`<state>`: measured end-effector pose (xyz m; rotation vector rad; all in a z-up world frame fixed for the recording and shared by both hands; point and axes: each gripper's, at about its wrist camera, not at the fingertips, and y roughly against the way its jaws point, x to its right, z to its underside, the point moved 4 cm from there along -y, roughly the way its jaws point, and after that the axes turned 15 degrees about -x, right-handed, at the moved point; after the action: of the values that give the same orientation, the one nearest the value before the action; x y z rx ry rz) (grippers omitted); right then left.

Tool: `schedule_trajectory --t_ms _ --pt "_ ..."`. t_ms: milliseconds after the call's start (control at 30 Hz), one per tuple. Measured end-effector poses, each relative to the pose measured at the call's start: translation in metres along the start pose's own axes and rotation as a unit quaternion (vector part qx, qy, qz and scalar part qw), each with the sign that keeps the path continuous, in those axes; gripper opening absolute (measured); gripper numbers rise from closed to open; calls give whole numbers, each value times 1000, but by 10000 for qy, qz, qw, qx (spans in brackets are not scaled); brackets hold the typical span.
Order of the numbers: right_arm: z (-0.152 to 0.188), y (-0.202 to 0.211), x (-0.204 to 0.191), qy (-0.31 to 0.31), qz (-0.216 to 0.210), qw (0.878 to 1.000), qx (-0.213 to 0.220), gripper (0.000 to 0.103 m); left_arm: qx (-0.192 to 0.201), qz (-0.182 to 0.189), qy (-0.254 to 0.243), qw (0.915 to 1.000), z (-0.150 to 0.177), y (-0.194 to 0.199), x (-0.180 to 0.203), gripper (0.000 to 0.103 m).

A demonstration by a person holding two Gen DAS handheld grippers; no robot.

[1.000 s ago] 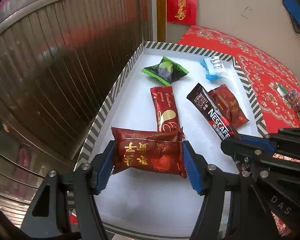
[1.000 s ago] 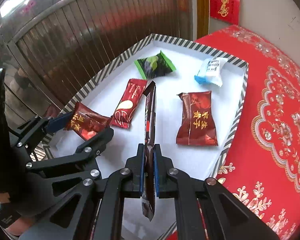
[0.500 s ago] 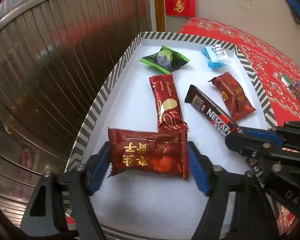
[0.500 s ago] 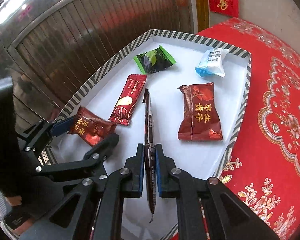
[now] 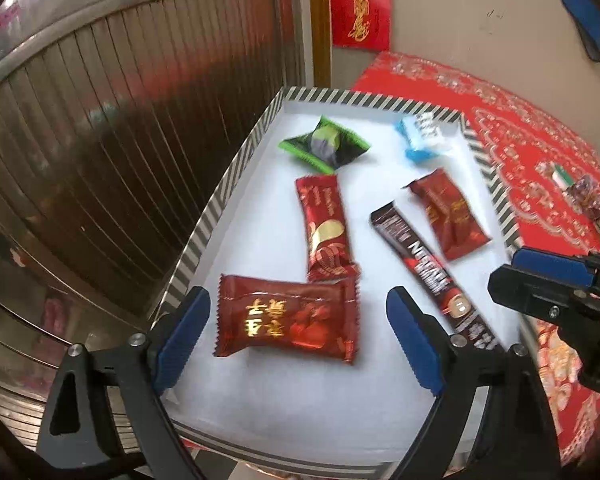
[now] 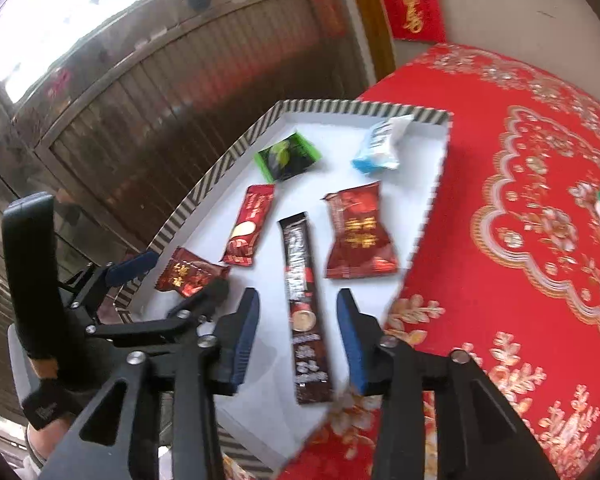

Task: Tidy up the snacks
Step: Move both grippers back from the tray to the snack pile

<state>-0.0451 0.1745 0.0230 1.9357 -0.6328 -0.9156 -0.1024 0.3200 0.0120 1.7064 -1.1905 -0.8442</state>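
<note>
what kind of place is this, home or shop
Most likely a home, decorated for a festival: a red embroidered tablecloth, a red paper hanging with gold script on the wall, and a ribbed metal shutter door beside the striped snack tray.

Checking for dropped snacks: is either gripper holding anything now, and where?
Nothing is held. The left gripper is open around the red packet; the right gripper around the Nescafe stick.

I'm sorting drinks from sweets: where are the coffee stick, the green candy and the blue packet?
coffee stick (image 6: 303, 300), right wrist view, middle of wrapper.
green candy (image 5: 325, 145), left wrist view, wrapper centre.
blue packet (image 6: 380, 145), right wrist view, middle of wrapper.
</note>
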Motion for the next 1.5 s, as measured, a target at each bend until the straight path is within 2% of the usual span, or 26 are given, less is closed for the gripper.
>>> schedule_trajectory --t_ms 233,400,567,767,867,1000,1300,1500 --pt "9 17 38 -329 102 9993 118 46 110 99 -203 9997 -7 11 29 92" --pt "18 33 68 -559 203 9980 199 48 78 229 -526 9983 -12 16 60 92" --pt "28 52 107 -859 391 9951 280 51 -109 593 -900 9941 -19 18 101 92" --pt "37 72 149 -1125 637 9912 289 51 -206 775 -1414 9867 -29 25 155 92" --pt "40 83 170 -1283 665 9889 355 54 -151 708 -1558 9851 -36 27 178 92" --pt "43 91 195 -1460 722 9860 355 55 -164 799 -1638 9831 -44 26 203 92" --pt "35 102 235 -1566 760 9843 300 55 -259 706 -1721 9822 -71 15 255 92" --pt "31 109 259 -1594 795 9837 268 55 -441 773 -1400 9861 -98 -1 278 92"
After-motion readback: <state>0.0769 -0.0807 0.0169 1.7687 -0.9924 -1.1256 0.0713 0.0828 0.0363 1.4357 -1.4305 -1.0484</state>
